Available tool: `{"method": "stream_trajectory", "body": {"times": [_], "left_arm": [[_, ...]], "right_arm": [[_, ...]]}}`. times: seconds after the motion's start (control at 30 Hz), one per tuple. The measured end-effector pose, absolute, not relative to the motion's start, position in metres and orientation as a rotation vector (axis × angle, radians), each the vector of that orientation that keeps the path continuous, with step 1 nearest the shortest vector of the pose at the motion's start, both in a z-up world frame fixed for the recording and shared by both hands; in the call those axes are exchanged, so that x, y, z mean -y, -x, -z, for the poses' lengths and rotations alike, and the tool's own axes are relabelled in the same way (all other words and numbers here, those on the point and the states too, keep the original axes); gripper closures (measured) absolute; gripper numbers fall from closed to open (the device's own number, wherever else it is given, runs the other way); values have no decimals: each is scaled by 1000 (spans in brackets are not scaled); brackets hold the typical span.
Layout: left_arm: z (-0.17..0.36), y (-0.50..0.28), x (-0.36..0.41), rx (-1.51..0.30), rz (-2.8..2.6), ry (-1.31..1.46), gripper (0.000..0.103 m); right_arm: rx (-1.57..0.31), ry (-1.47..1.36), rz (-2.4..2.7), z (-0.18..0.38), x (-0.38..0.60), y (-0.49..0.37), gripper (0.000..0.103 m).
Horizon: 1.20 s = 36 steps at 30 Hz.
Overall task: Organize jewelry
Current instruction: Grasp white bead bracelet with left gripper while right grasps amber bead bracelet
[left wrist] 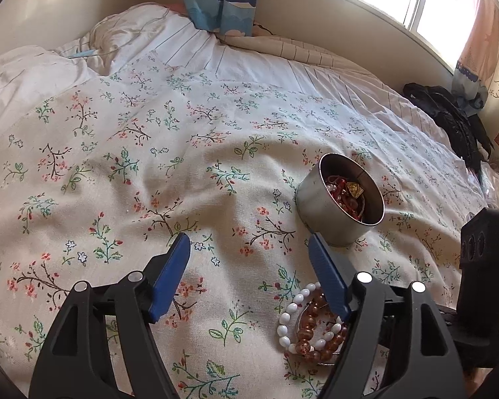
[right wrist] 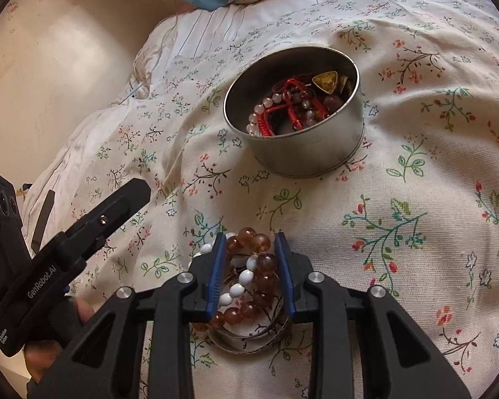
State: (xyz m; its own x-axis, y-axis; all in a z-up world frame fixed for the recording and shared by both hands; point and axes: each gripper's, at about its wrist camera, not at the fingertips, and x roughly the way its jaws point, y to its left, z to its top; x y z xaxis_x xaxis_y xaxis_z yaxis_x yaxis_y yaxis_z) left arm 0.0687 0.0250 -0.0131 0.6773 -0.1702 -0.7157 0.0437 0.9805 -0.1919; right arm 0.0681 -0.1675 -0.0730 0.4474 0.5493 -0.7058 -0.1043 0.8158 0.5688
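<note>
Right gripper (right wrist: pixel 251 267) narrowed around loose amber and white bead bracelets (right wrist: pixel 249 279) on floral bedspread (right wrist: pixel 415 173), just before round metal tin (right wrist: pixel 296 156); contact unclear. Light, slippery, floppy: best pinched mid-bunch. Left gripper (left wrist: pixel 249 266) spread, empty.

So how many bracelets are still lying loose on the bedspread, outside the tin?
2 beaded ones: the white bead bracelet and the amber bead bracelet, heaped together between the right gripper fingers, near side of the tin. Thin metal rings underneath may be bangles; I cannot tell.

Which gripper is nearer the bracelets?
Right. The right gripper has its jaws around the bracelets; the left gripper is open beside them, off to one side.
</note>
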Motion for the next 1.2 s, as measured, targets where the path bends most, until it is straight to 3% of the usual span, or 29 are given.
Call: {"method": "stream_trajectory", "body": {"times": [0.03,0.07,0.5,0.67,0.73,0.8,0.83,1.13,1.2], "left_arm": [[14,-68,-25,-821,121,163,33],[14,-67,-26,-825,121,162,33],[25,-59,-14,-888,180,102,32],[36,-55,14,-944,249,-22,32],[42,-54,23,-969,269,-57,32],[48,-54,25,-1004,291,-54,33],[50,-54,25,-1014,298,-44,39],[51,-58,8,-1043,313,77,93],[47,-57,6,-1018,296,73,96]], "right_arm": [[-1031,-494,-421,73,170,-67,88],[-1025,-499,-415,71,173,-67,91],[-847,-650,-279,43,229,-25,91],[-858,-650,-125,49,254,-12,90],[-880,-662,-91,56,261,-13,90],[-910,-652,-77,61,263,-14,77],[-919,-634,-66,62,260,-14,66],[-981,-508,-39,73,243,-24,65],[-981,-508,-60,73,242,-24,68]]}}
